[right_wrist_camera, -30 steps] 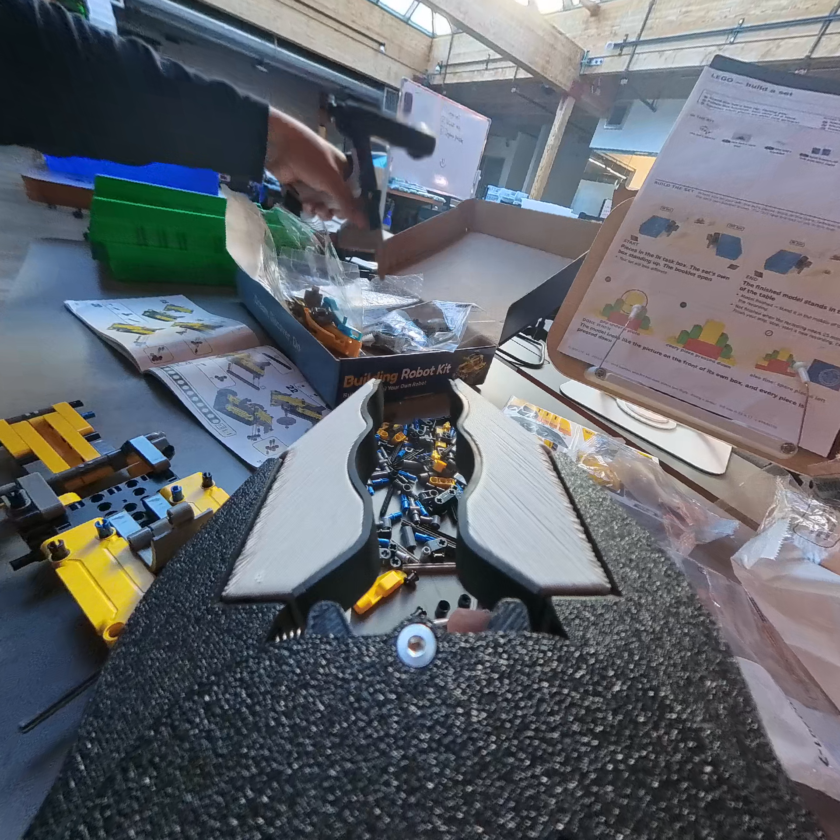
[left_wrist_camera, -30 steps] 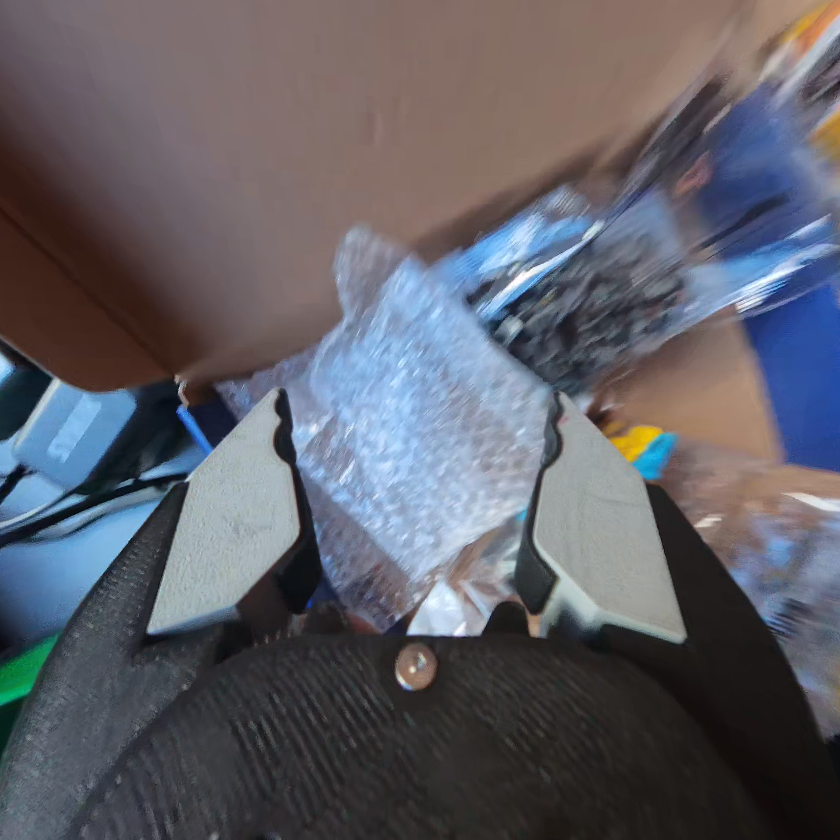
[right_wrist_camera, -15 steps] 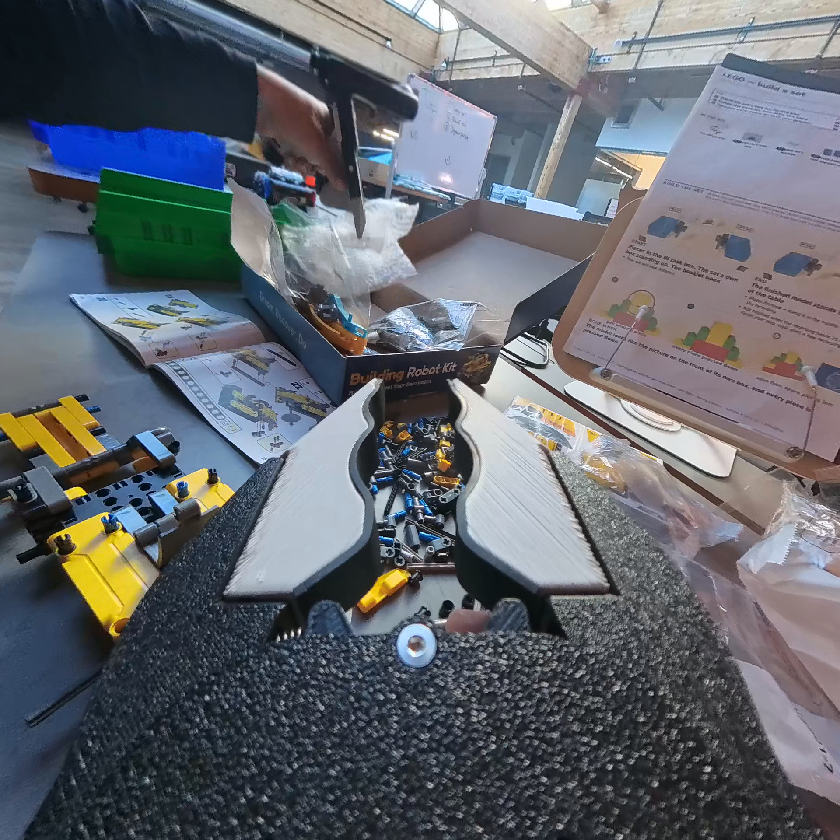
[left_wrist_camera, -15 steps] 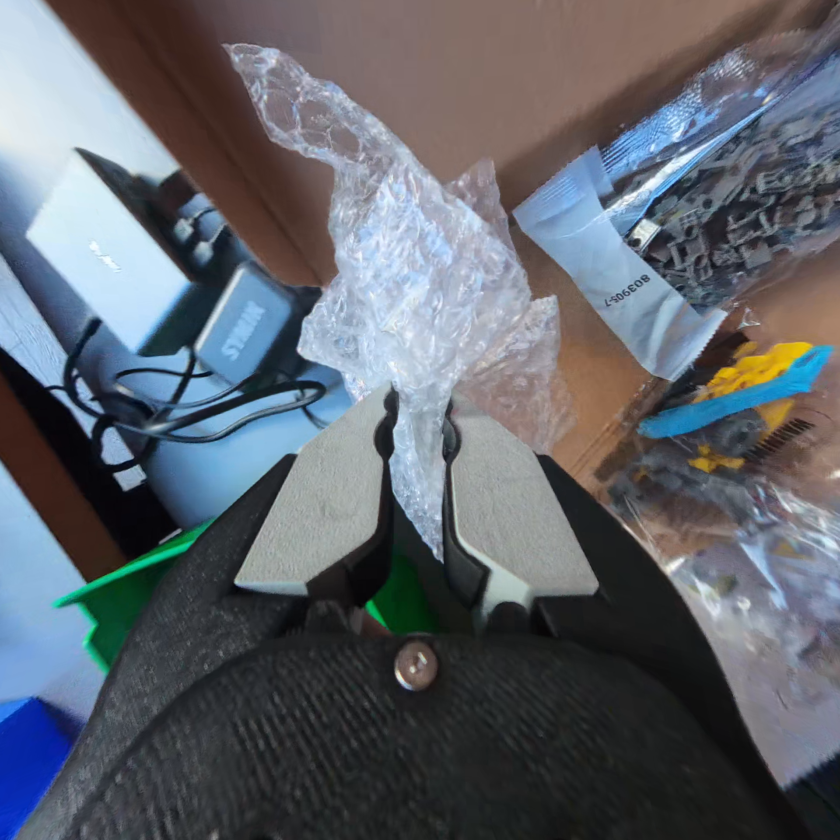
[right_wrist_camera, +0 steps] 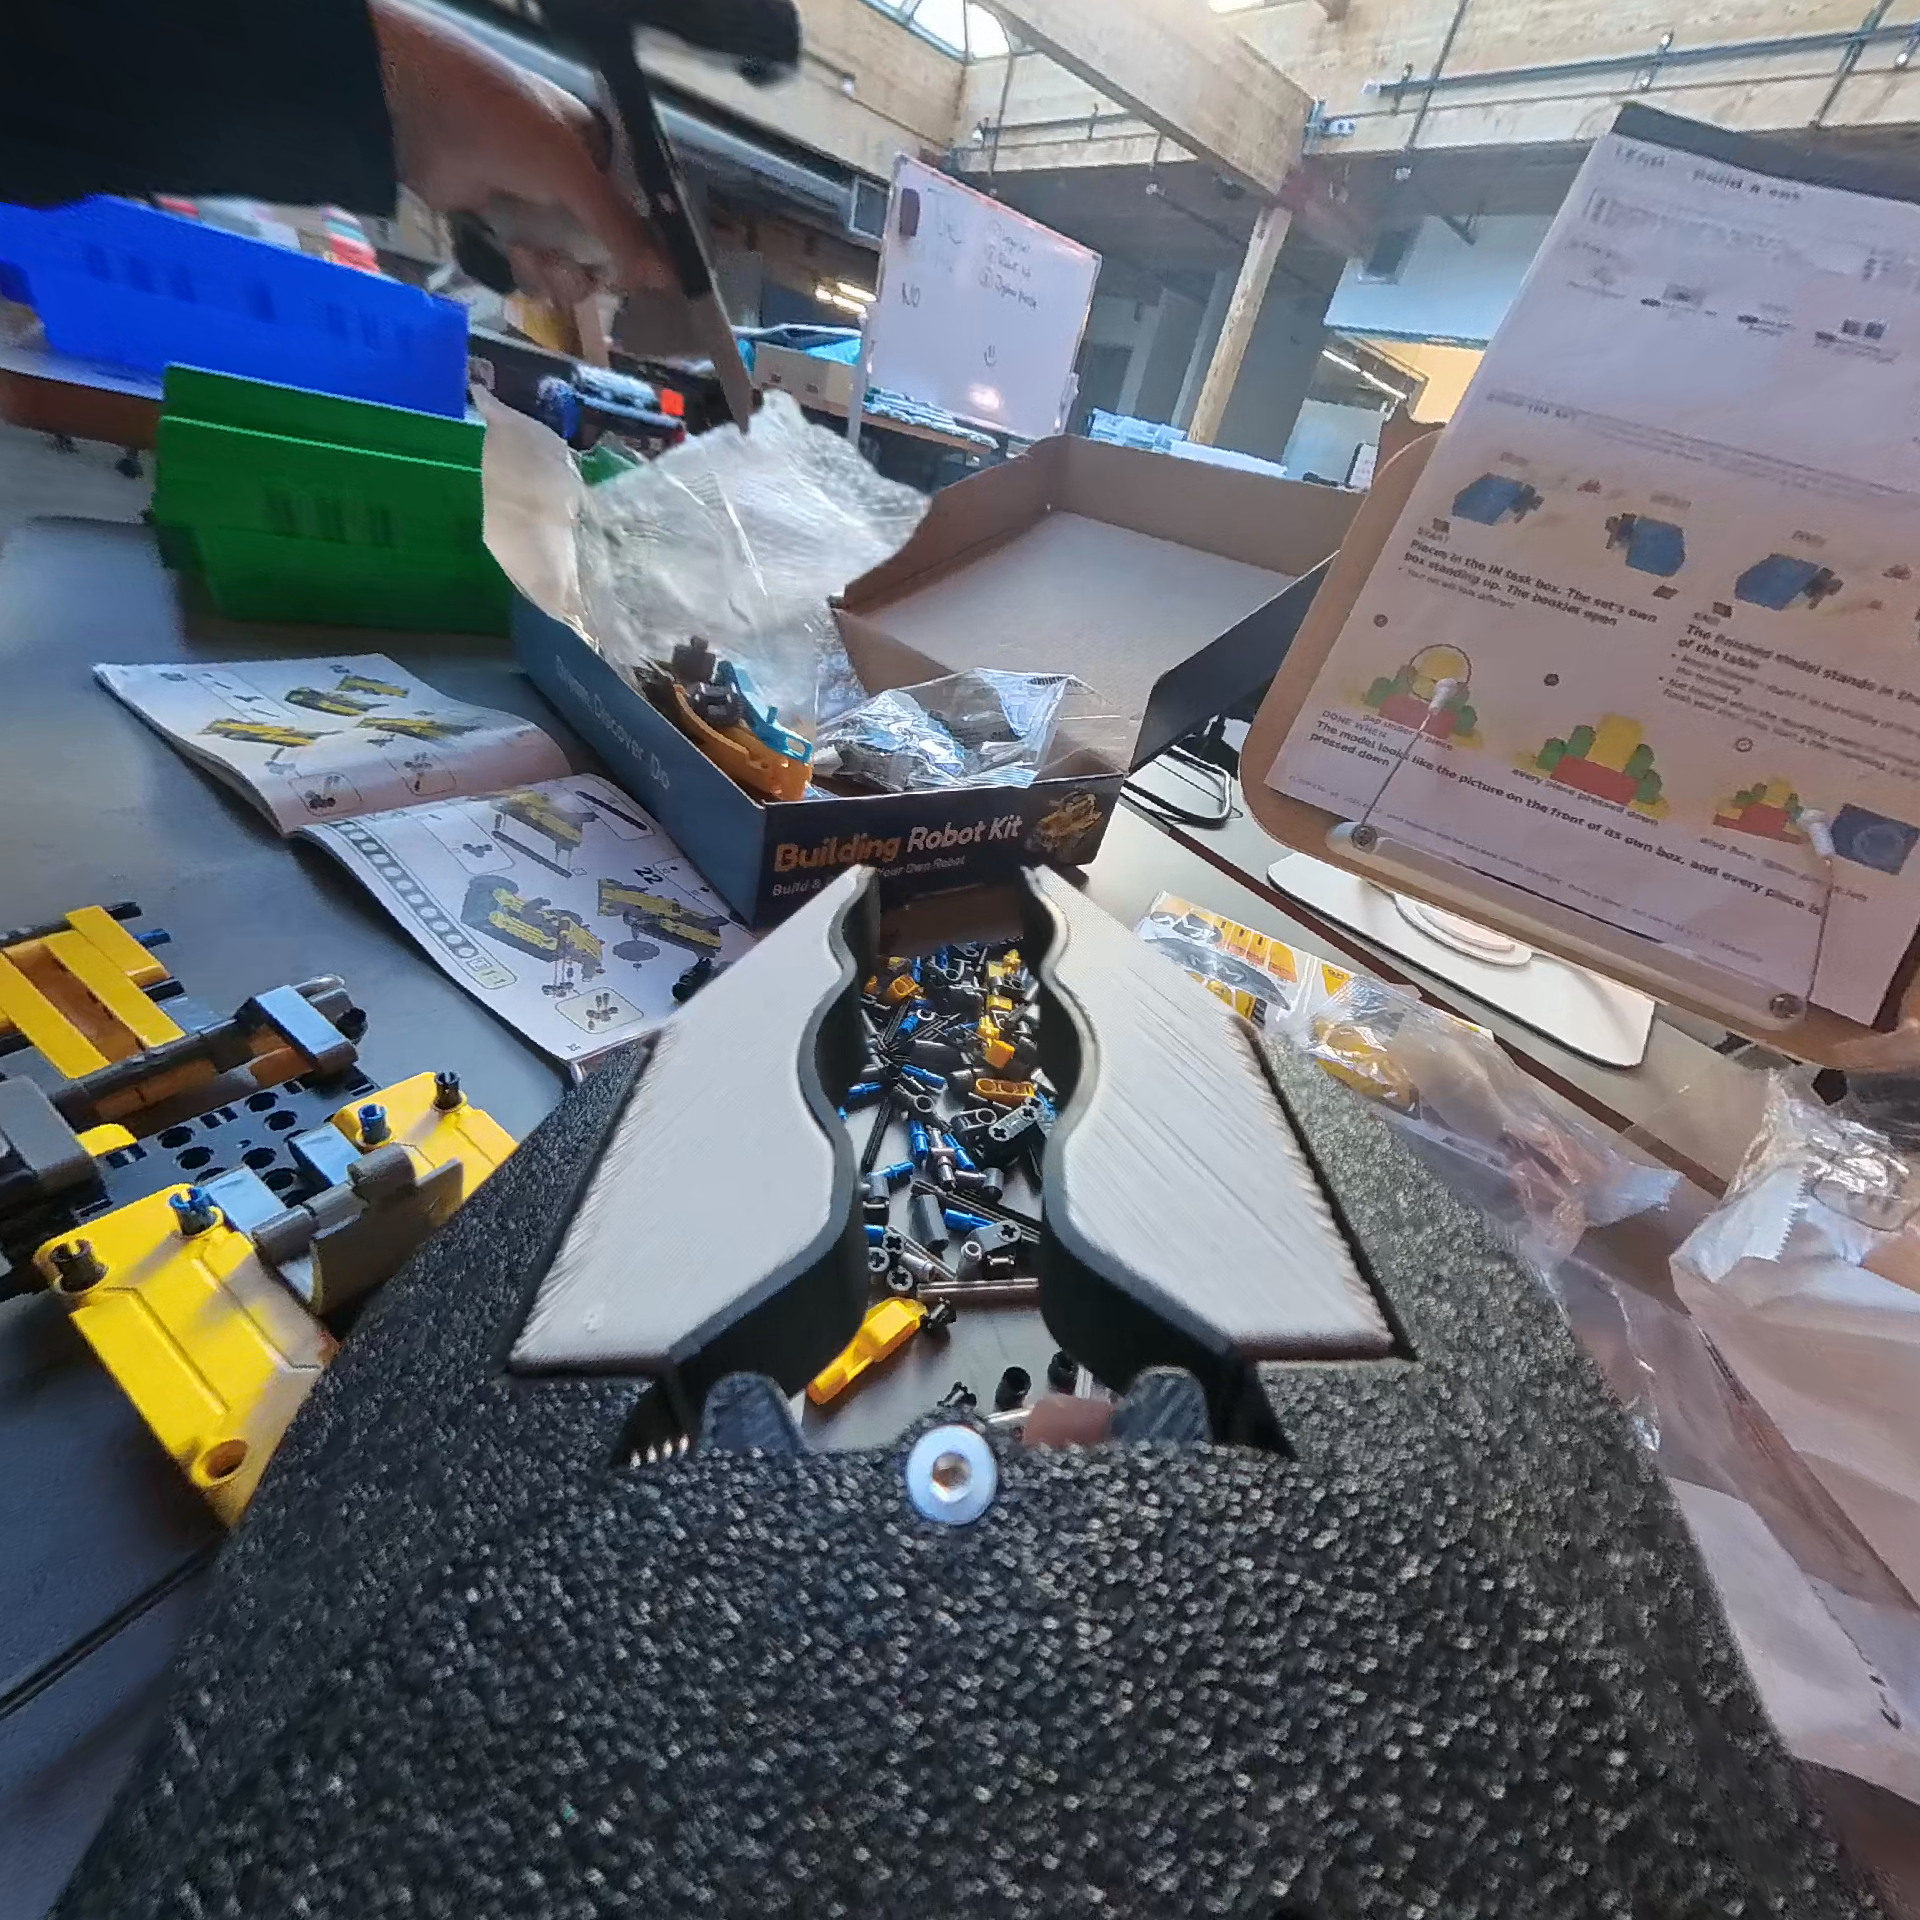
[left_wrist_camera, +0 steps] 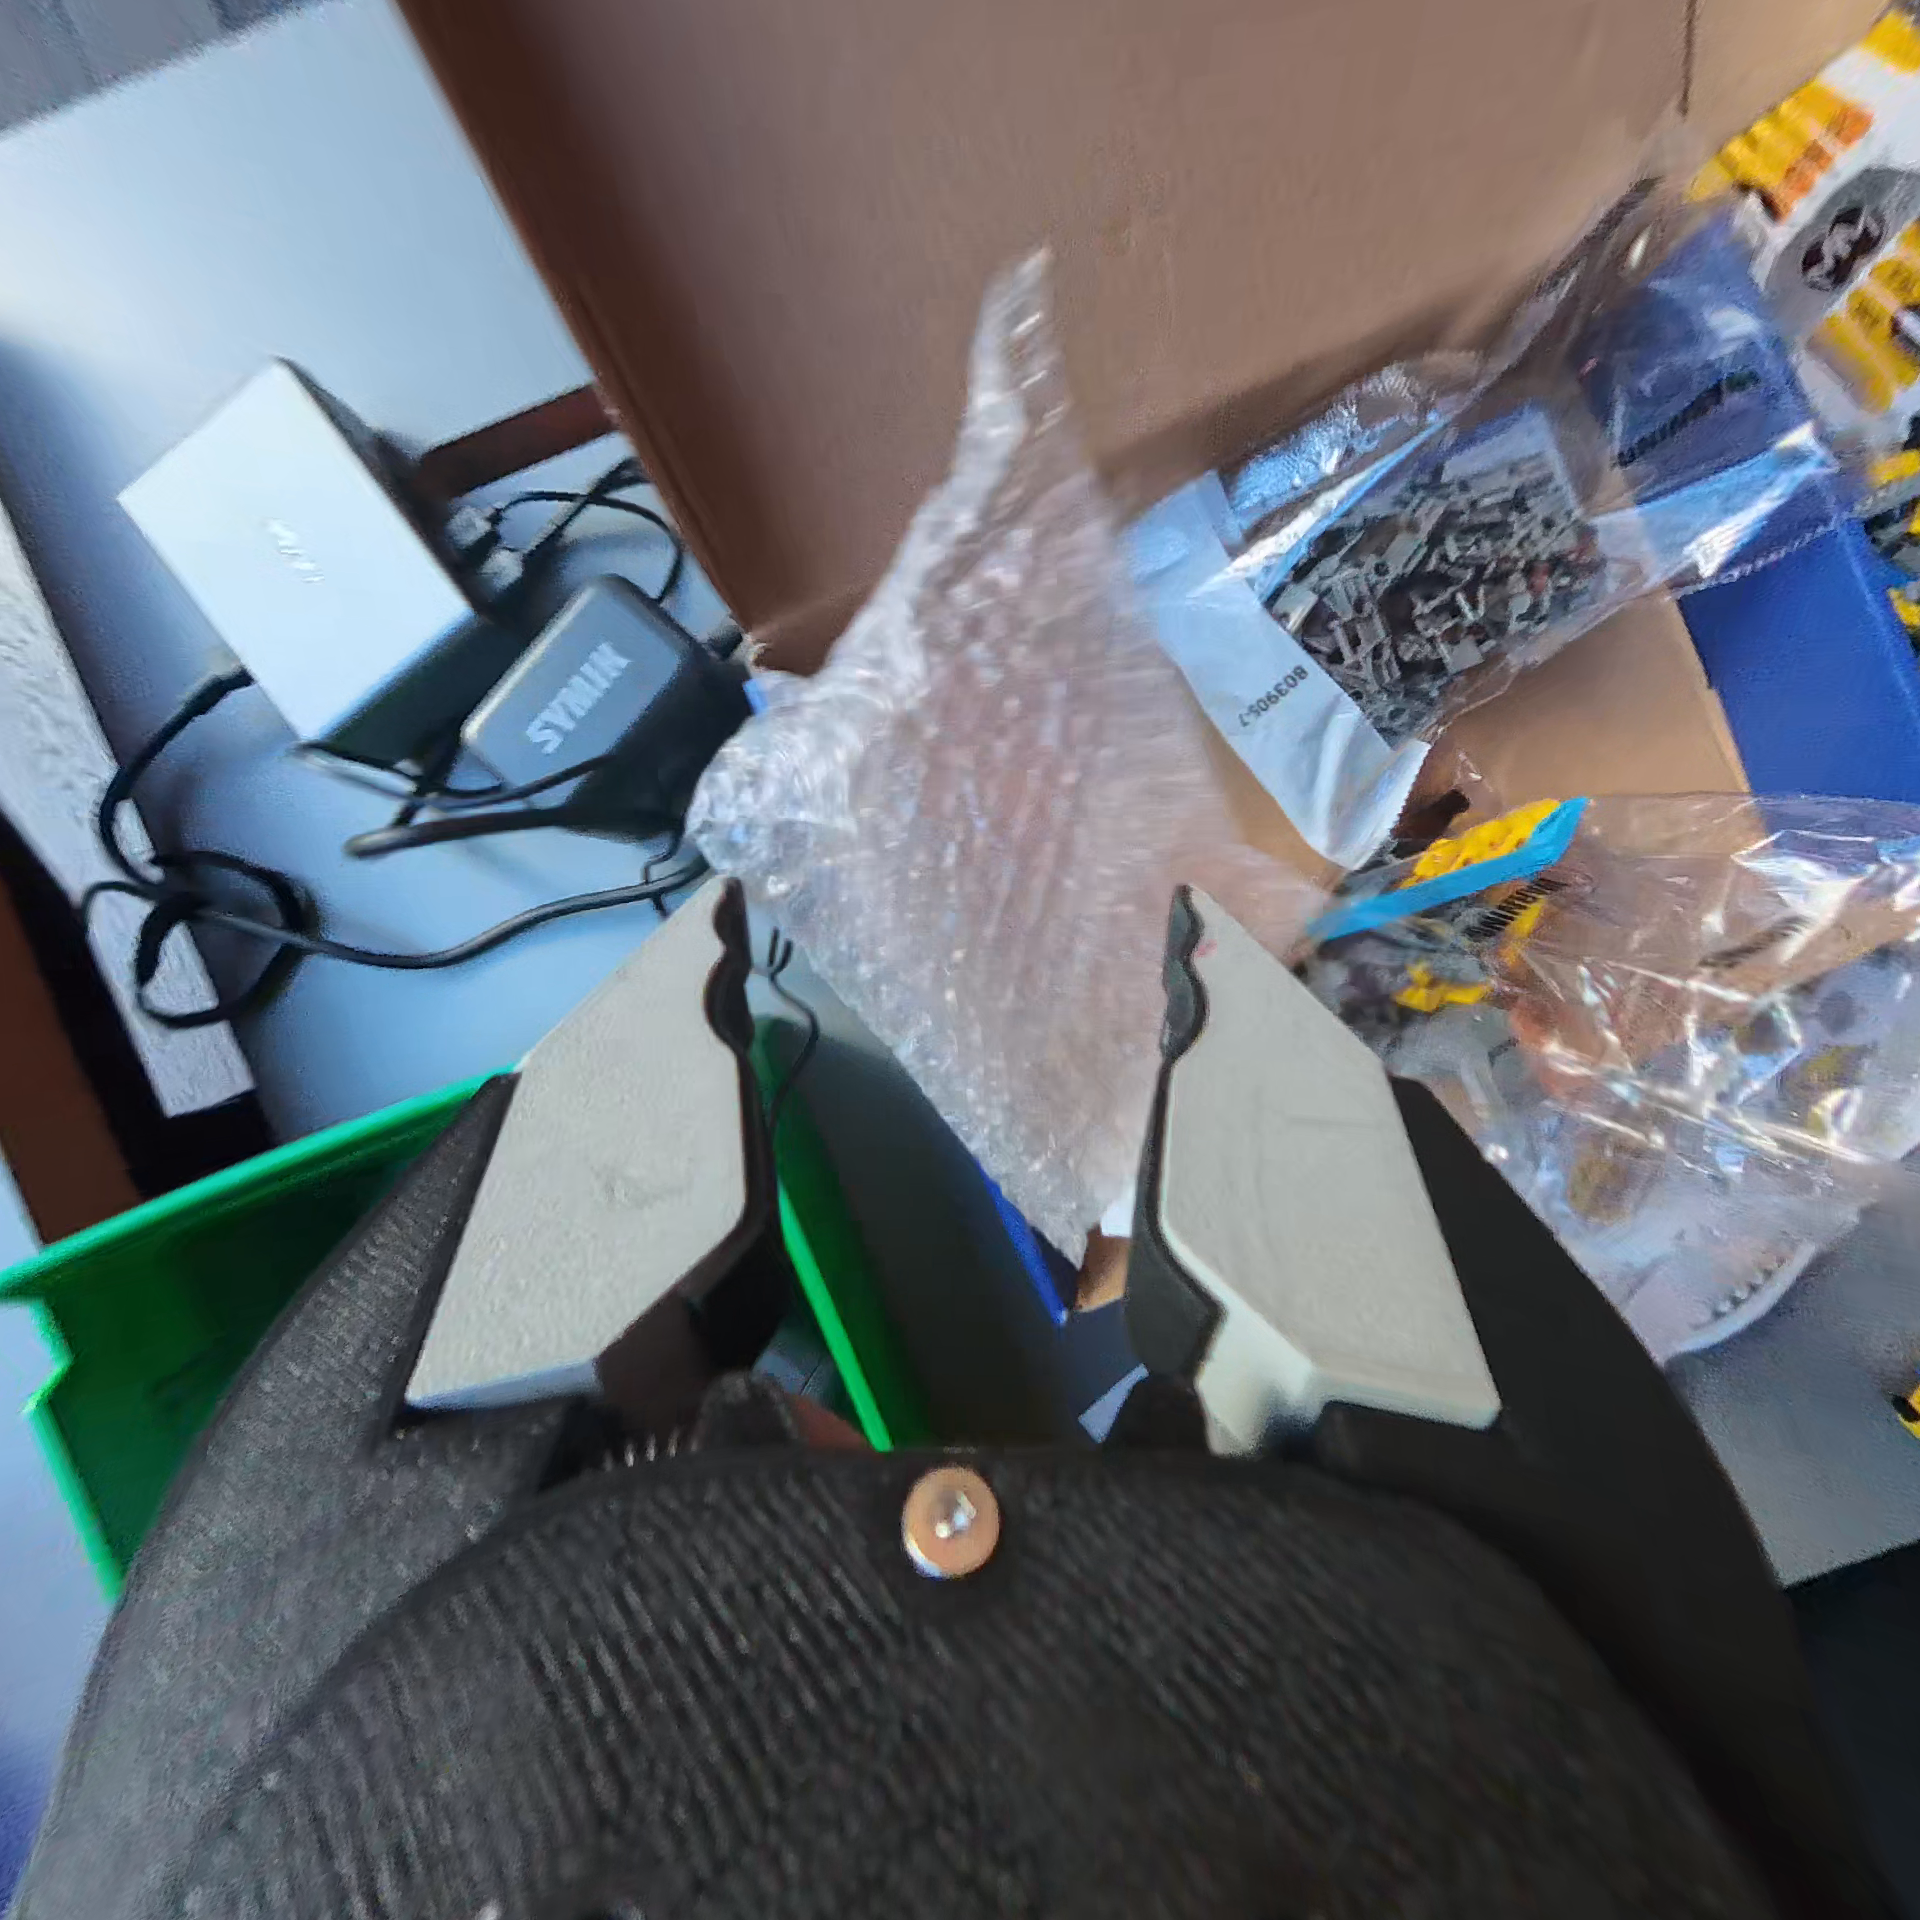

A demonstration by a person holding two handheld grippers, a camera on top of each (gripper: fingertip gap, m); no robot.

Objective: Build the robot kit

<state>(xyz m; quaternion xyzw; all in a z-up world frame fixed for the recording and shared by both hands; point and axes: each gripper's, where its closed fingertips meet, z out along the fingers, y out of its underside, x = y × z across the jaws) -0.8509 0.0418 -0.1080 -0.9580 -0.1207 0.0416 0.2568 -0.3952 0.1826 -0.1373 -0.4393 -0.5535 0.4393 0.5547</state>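
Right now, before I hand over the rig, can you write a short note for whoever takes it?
Left claw: open above the kit box; bubble wrap lies between its fingers, unclamped.
Right claw: open, empty, low over the loose parts pile on the table.
Kit box: open, with part bags inside and the wrap sticking out; a green bin sits beside it.
Yellow model and open booklet lie left of the right claw.
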